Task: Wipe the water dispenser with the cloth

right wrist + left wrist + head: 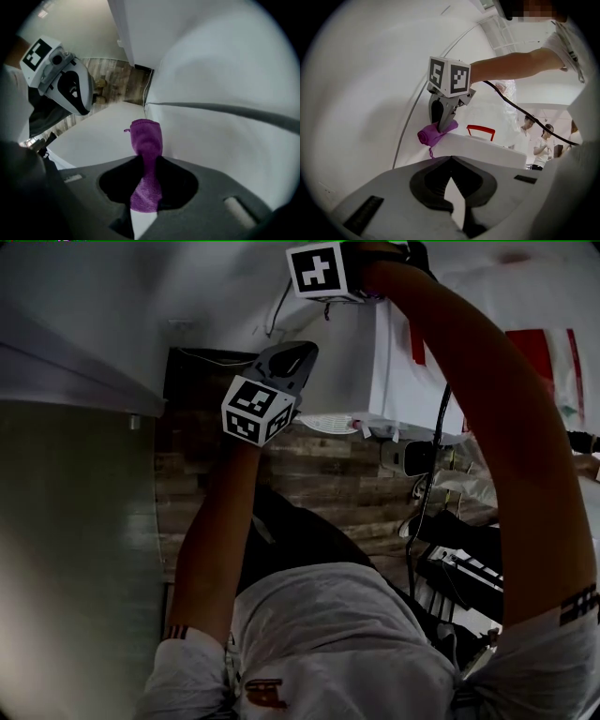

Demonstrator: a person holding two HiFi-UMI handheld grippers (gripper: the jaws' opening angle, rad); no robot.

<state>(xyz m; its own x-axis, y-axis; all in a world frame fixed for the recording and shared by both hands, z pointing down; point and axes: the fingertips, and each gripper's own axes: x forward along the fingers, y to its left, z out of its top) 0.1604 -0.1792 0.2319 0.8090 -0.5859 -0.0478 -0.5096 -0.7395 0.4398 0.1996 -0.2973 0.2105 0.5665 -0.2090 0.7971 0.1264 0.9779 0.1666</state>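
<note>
The right gripper (145, 164) is clamping the purple cloth (147, 138) between its jaws, the roll pointing straight ahead with its far end touching the water dispenser (101, 138) on its white top near the far edge, while the left gripper (451, 159) is hovering left of it, jaws closed on nothing.

Background stuff around the wood floor, nothing fancy

The wood floor (319, 474) is brown-grey planks. At its far end there's a dark patch (202, 371), and above that a plain white wall (112, 296) with a thin white cord (408, 136) running down toward the floor. Along the floor's left edge is a flat grey-green surface (75, 568), door or wall, can't tell. On the floor's right side sits a heap of black gear (459, 559). Way off from the floor, two people in white tops (543, 145) stand close together near a red frame thing (481, 131).
</note>
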